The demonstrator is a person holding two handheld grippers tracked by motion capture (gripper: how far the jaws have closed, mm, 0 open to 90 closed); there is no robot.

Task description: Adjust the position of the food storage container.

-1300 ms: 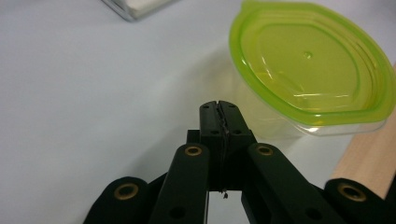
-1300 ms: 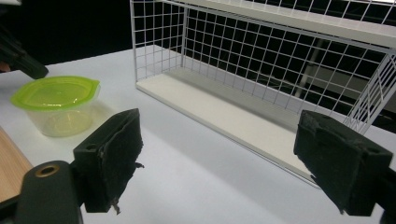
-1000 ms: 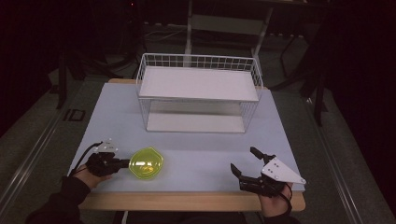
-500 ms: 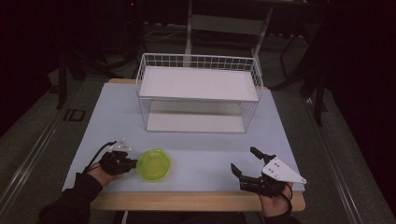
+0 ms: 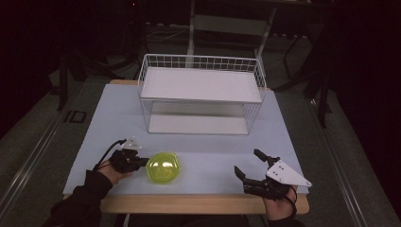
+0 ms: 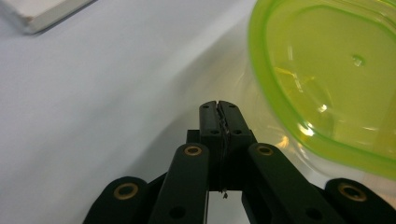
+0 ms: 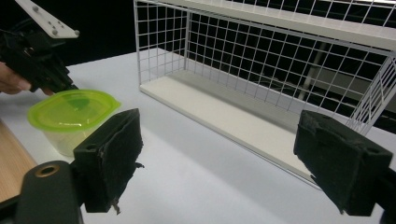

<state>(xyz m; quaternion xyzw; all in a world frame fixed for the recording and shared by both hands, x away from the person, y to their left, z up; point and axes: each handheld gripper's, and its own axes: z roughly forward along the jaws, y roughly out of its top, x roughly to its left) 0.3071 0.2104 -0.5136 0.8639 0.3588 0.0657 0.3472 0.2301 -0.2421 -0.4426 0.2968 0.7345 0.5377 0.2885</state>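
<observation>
1. A lime-green lidded container [image 5: 162, 167] sits on the white worktop [image 5: 208, 151] near the front edge, toward the front-left corner.
2. The left gripper [image 5: 140, 161] is just beside the container's left side. In the left gripper view its jaws are pressed together with nothing between them, and the container's rim lies just ahead and to their right; whether the jaw tips touch it cannot be told.
3. The right gripper [image 5: 249, 166] rests near the front-right corner, well apart from the container, its jaws spread wide and empty.
4. The container looks slightly oval; its long axis cannot be told.
5. The left hand is clearly the nearer one.
6. A white wire shelf rack [image 5: 202, 95] stands toward the back edge, with bare worktop between it and the container.
</observation>
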